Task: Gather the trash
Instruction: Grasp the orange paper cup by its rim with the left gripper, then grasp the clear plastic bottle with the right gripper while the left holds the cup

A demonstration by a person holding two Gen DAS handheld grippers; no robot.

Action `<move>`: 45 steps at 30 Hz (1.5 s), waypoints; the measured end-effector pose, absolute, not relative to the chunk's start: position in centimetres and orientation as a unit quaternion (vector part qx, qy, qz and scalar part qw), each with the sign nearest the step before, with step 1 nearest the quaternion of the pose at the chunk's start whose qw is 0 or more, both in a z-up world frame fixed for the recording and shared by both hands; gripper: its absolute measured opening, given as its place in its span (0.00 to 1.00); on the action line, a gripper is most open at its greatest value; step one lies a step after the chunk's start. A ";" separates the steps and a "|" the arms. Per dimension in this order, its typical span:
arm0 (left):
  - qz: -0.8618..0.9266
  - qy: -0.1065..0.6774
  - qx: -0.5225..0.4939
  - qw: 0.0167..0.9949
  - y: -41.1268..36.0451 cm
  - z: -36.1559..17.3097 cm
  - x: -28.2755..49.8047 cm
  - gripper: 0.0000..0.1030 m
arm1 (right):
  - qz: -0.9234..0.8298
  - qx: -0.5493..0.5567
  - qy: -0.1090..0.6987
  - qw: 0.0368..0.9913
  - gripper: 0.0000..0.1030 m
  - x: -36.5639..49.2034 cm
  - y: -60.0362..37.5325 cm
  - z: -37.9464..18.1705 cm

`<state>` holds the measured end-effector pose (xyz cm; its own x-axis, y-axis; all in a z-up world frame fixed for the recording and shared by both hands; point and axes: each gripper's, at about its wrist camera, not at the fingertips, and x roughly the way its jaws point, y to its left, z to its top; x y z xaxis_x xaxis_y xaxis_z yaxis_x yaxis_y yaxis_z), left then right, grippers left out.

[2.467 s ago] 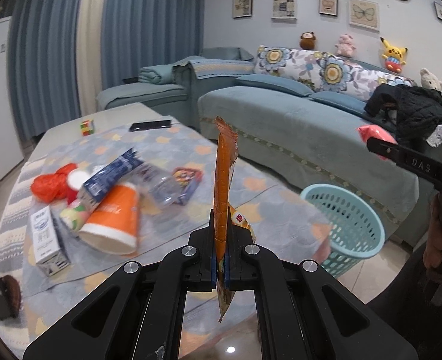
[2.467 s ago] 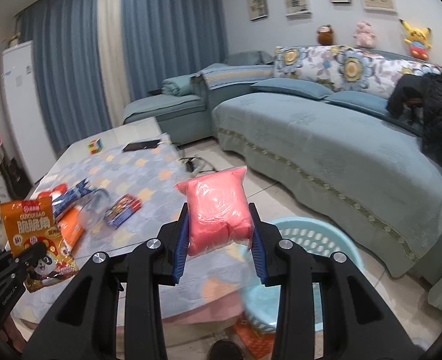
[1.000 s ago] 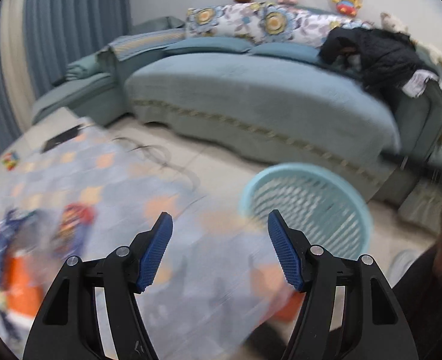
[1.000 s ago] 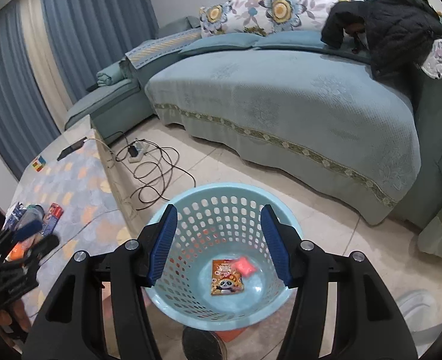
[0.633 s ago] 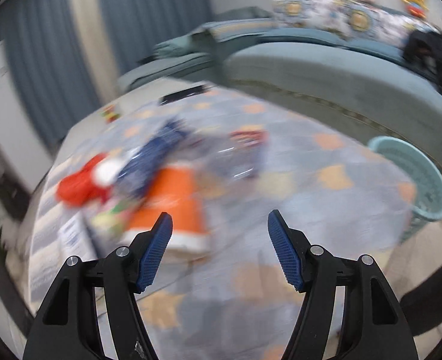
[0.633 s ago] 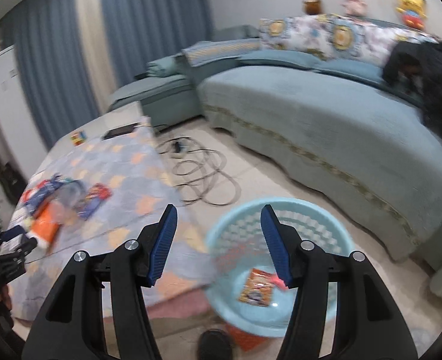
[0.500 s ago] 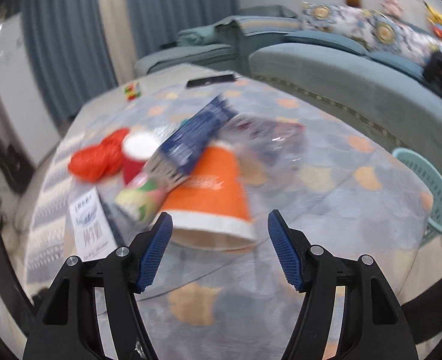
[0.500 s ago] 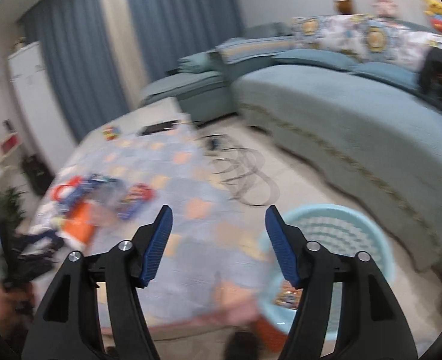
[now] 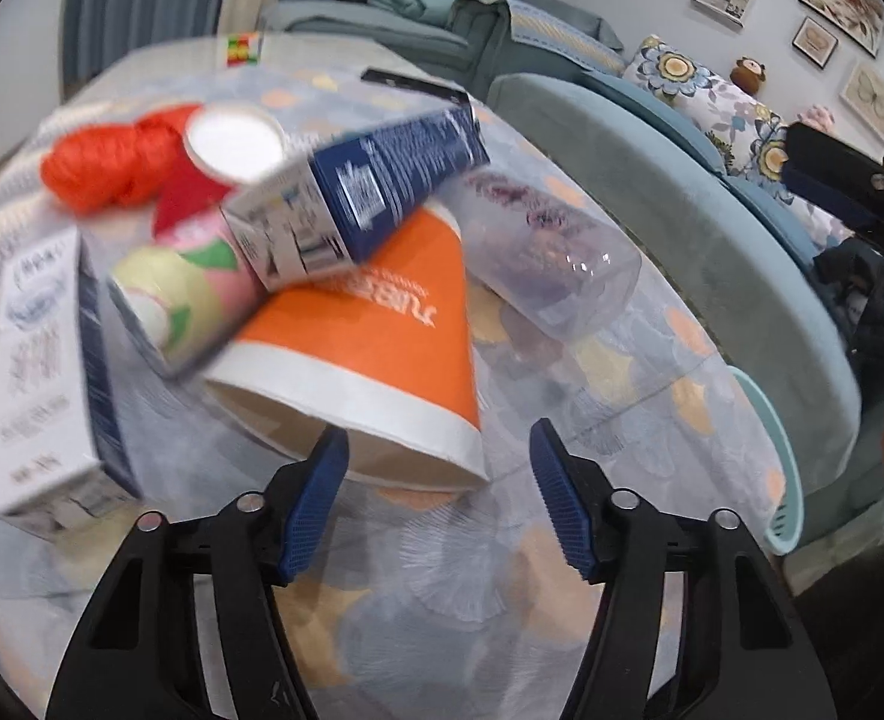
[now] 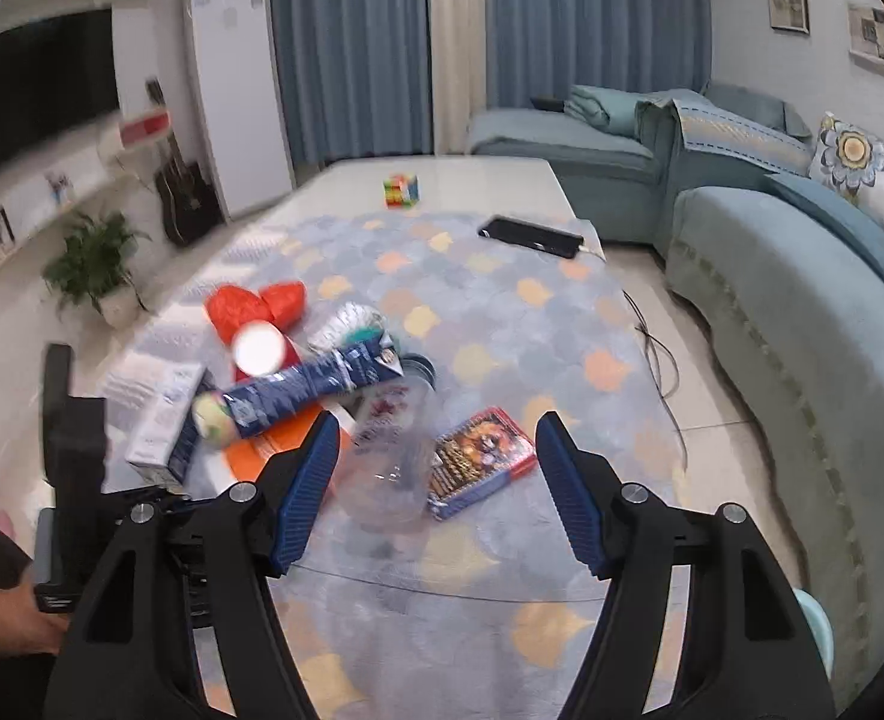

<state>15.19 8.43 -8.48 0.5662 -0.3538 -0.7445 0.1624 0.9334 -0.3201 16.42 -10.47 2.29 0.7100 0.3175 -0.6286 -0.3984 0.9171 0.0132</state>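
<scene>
Both spread, empty grippers [image 9: 438,492] [image 10: 435,489] returned from basket to conical orange paper cup [image 9: 375,336]

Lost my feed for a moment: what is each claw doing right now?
Left claw: open, empty, just short of the orange cup.
Right claw: open, empty, above the clear bottle.

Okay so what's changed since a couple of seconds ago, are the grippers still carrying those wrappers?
No. Both let go: the orange snack bag and the pink packet went into the basket. The left gripper and right gripper are now open and empty, swung back over the table. The left one faces the orange cup. The pile looks unmoved: blue carton, clear bottle, white box.
</scene>
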 end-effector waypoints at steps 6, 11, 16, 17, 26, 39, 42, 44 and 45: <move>-0.164 0.444 -0.160 0.866 8.7 -9.3 17.0 0.36 | 0.175 -0.116 0.339 0.917 0.62 17.7 -8.9 0.1; -0.169 0.449 -0.193 0.856 9.1 -9.8 18.7 0.07 | 0.183 -0.125 0.356 0.908 0.62 18.4 -7.6 -1.4; -0.160 0.425 -0.169 0.875 9.2 -7.4 16.5 0.03 | 0.188 -0.109 0.375 0.901 0.62 19.5 -6.4 -2.2; -0.157 0.417 -0.156 0.882 9.2 -6.5 15.8 0.03 | 0.192 -0.102 0.380 0.899 0.62 19.7 -6.1 -2.4; -0.099 0.318 -0.034 0.942 10.2 0.4 10.4 0.03 | 0.185 -0.114 0.419 0.882 0.62 21.8 -1.7 -5.3; -0.061 0.316 -0.041 0.946 12.2 1.0 10.8 0.03 | 0.131 -0.233 0.437 0.859 0.62 21.9 1.4 -11.1; -0.058 0.310 -0.027 0.948 12.0 0.9 10.6 0.03 | 0.135 -0.203 0.437 0.866 0.56 21.8 0.8 -10.3; -0.056 0.303 -0.018 0.951 11.8 1.1 10.5 0.03 | 0.141 -0.186 0.426 0.874 0.52 21.3 0.3 -9.1; -0.053 0.298 -0.011 0.953 11.6 1.2 10.4 0.03 | 0.146 -0.171 0.417 0.881 0.52 20.9 -0.2 -8.1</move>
<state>10.36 11.63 1.23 0.8165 -0.1083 -0.5671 0.0952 0.9941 -0.0526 20.87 -0.16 -8.08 0.6093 0.1149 -0.7846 -0.4008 0.8984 -0.1796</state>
